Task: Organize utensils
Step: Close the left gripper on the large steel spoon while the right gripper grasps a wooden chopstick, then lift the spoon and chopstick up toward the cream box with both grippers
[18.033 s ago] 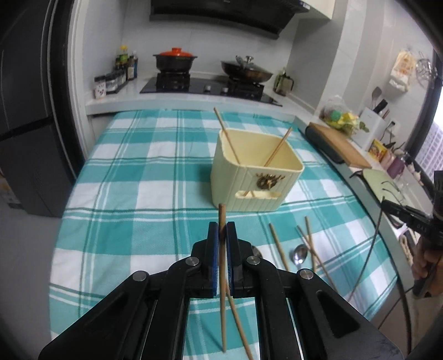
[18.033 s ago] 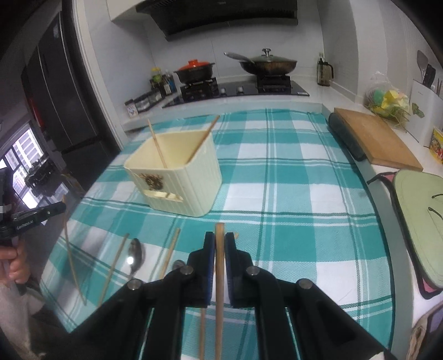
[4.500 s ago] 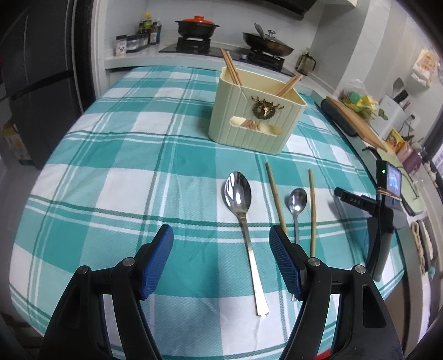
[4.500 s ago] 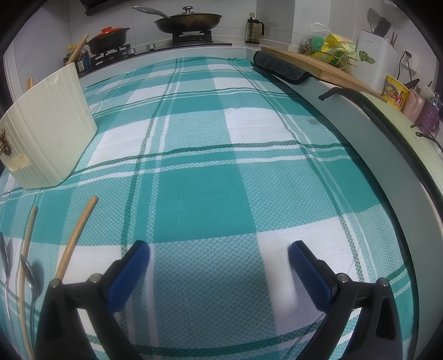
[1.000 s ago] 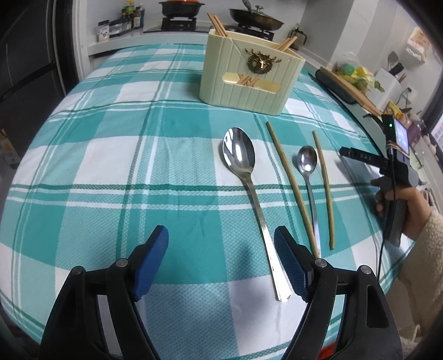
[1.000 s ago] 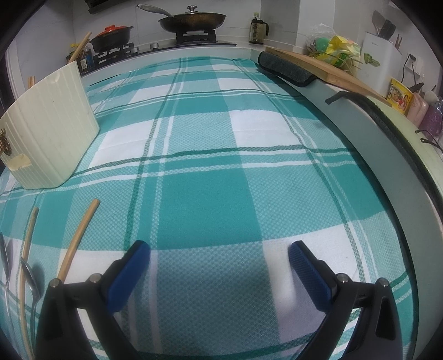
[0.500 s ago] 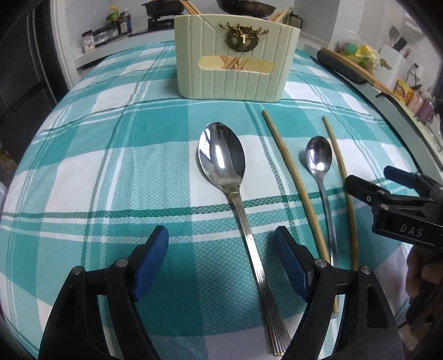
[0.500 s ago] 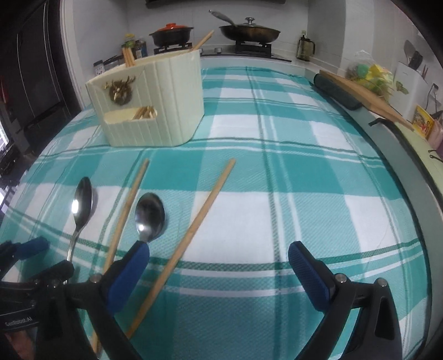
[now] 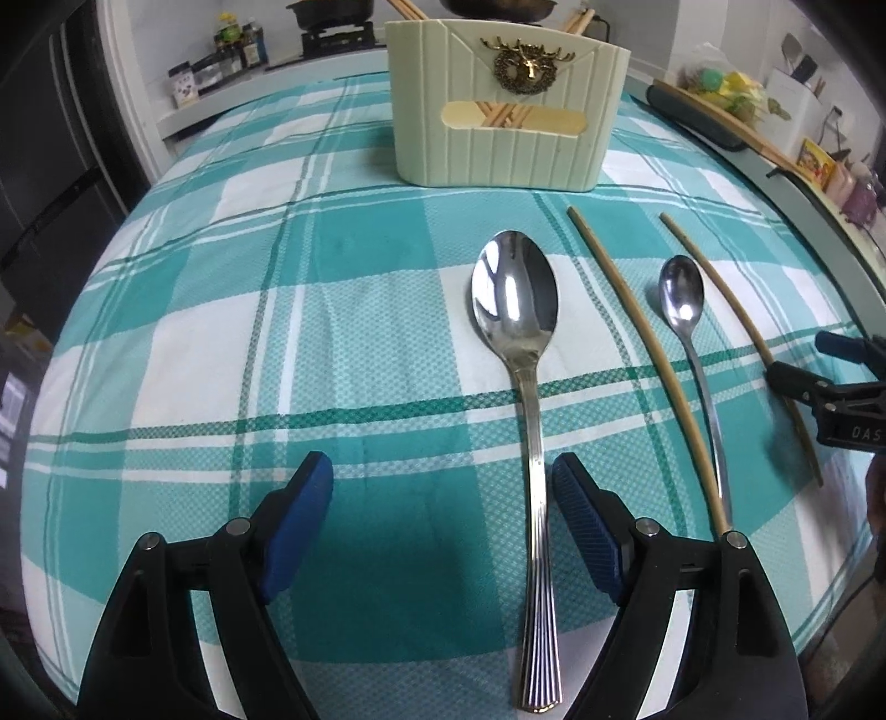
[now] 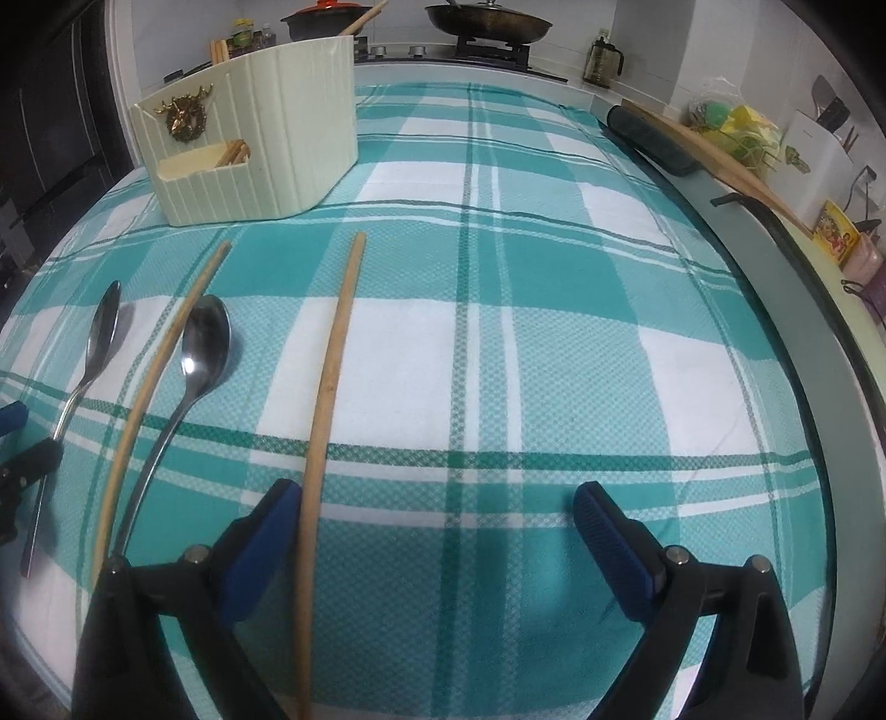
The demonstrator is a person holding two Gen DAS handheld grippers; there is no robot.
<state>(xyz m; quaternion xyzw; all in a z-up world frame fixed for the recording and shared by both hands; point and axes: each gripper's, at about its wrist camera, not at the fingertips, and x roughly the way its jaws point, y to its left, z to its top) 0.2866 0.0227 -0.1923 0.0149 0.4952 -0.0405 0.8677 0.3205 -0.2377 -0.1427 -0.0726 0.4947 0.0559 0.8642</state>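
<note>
A cream utensil holder (image 9: 506,105) with chopsticks in it stands on the teal checked cloth; it also shows in the right wrist view (image 10: 255,138). In front of it lie a large spoon (image 9: 526,354), a chopstick (image 9: 642,343), a small spoon (image 9: 689,327) and a second chopstick (image 9: 736,327). My left gripper (image 9: 443,498) is open low over the cloth, the large spoon's handle just inside its right finger. My right gripper (image 10: 437,515) is open, the second chopstick (image 10: 326,399) just inside its left finger. The small spoon (image 10: 194,365) and large spoon (image 10: 94,354) lie to its left.
A stove with a pan (image 10: 487,22) and a red-lidded pot (image 10: 326,22) stands at the back. A wooden cutting board (image 10: 714,155) and a dark roll (image 10: 648,138) lie along the right counter. The table edge is close below both grippers.
Both grippers have come lower and closer to the utensils. The right gripper has shifted so the chopstick now lies between its fingers. Both stay open.
</note>
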